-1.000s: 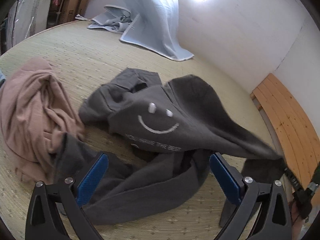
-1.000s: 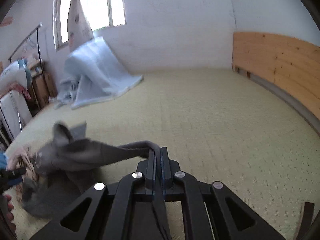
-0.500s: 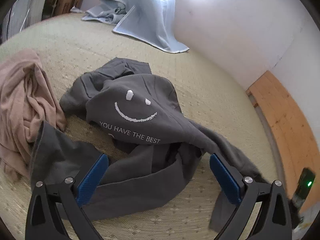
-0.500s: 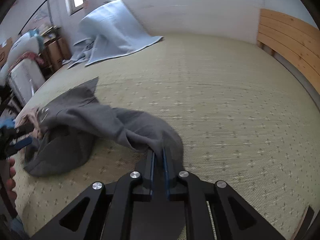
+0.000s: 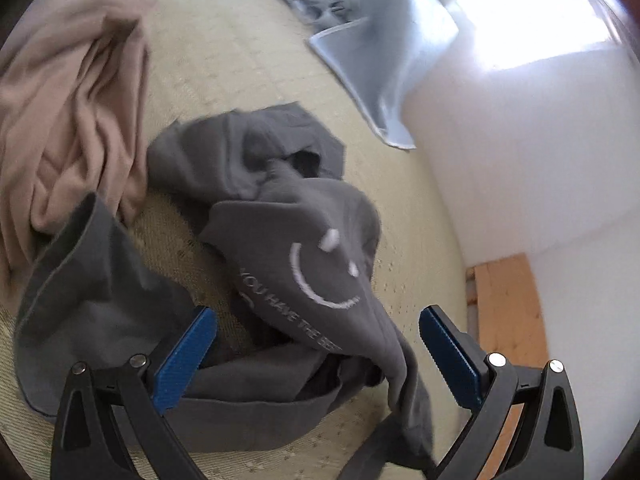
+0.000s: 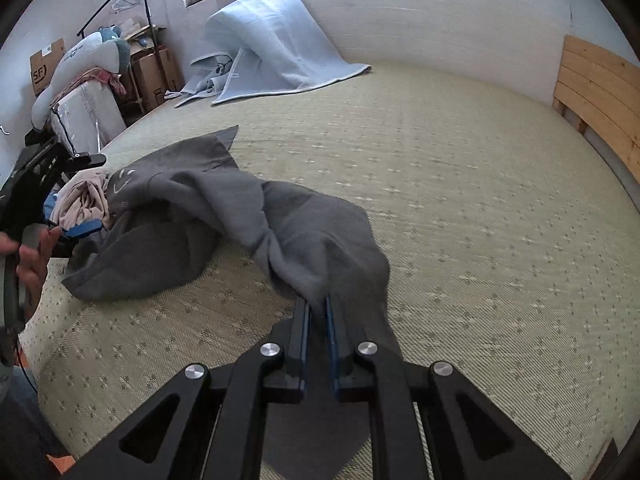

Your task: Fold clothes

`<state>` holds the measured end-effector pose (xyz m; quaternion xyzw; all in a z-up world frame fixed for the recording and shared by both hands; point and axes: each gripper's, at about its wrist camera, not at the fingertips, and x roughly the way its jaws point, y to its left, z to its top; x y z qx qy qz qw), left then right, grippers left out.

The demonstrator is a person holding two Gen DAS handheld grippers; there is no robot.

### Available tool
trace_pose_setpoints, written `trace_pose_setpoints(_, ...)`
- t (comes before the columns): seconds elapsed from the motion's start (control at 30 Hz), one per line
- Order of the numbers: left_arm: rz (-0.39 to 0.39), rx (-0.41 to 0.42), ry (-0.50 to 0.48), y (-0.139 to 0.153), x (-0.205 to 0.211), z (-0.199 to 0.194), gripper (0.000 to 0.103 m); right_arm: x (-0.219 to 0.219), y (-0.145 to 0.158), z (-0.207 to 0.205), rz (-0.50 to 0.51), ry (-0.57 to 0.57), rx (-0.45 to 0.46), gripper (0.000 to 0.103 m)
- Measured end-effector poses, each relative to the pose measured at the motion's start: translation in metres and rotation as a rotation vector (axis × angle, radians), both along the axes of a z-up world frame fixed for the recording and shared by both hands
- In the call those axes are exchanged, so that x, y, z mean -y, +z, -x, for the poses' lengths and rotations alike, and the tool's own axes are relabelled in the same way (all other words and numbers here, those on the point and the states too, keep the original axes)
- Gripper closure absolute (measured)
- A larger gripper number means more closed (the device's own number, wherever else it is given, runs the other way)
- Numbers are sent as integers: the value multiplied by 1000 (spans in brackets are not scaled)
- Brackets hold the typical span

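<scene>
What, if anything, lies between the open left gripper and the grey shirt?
Nothing visible. The left gripper stands open right over the grey shirt; the pink garment lies off to one side, beside the shirt.

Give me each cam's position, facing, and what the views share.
Left wrist: on the left claw, angled down at the crumpled grey smiley-print sweatshirt; open blue-padded fingers show.
Right wrist: on the right claw, facing across the woven green mat; shut on sweatshirt cloth.
Shared: sweatshirt, beige garment, pale blue blanket.
</scene>
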<state>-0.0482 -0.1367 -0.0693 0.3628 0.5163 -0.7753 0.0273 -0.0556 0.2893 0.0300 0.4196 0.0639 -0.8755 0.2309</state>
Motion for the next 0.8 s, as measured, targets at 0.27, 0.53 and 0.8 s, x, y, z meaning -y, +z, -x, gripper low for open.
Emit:
trace_pose_setpoints(0.27, -123, 25, 9, -20, 7, 9, 14, -6, 6, -7, 23, 9, -24, 95)
trace_pose_setpoints(0.53, -132, 79, -9, -31, 8, 15, 64, -8, 20, -14, 97, 34, -72, 52)
trace_pose_setpoints(0.8, -28, 59, -87, -18, -12, 14, 96, 1, 30, -12, 139, 17, -101, 39)
